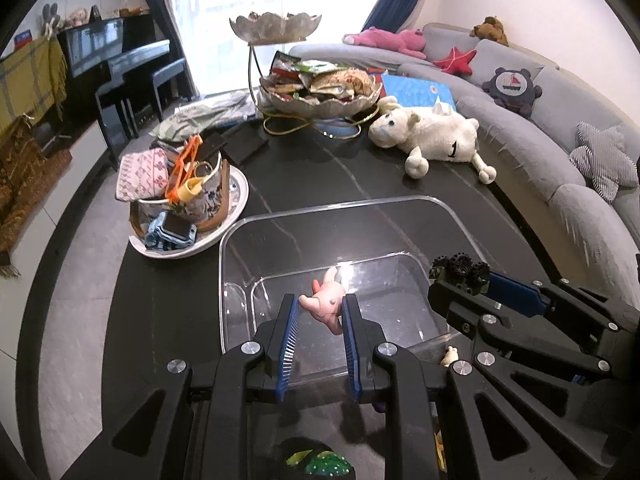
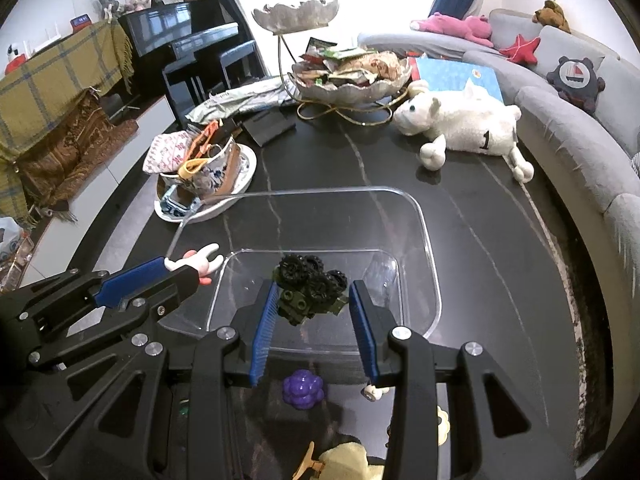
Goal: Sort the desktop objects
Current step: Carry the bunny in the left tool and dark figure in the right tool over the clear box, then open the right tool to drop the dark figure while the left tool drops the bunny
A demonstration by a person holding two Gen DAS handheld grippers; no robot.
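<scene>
White plush sheep lies on dark table at 1 o'clock. Tiered snack stand w/ packets at 12. Grey sofa at 2–3, w/ pink plush, red star cushion. Black piano at 10, plaid blanket at 9.

Left claw reaches up from the bottom centre of its own view, angled downward, blue pads clamped on a pink toy. Right claw does likewise in its view, pads pinching a black wheeled toy. Each shows in the other's frame: the right one at lower right, the left one at lower left.
</scene>
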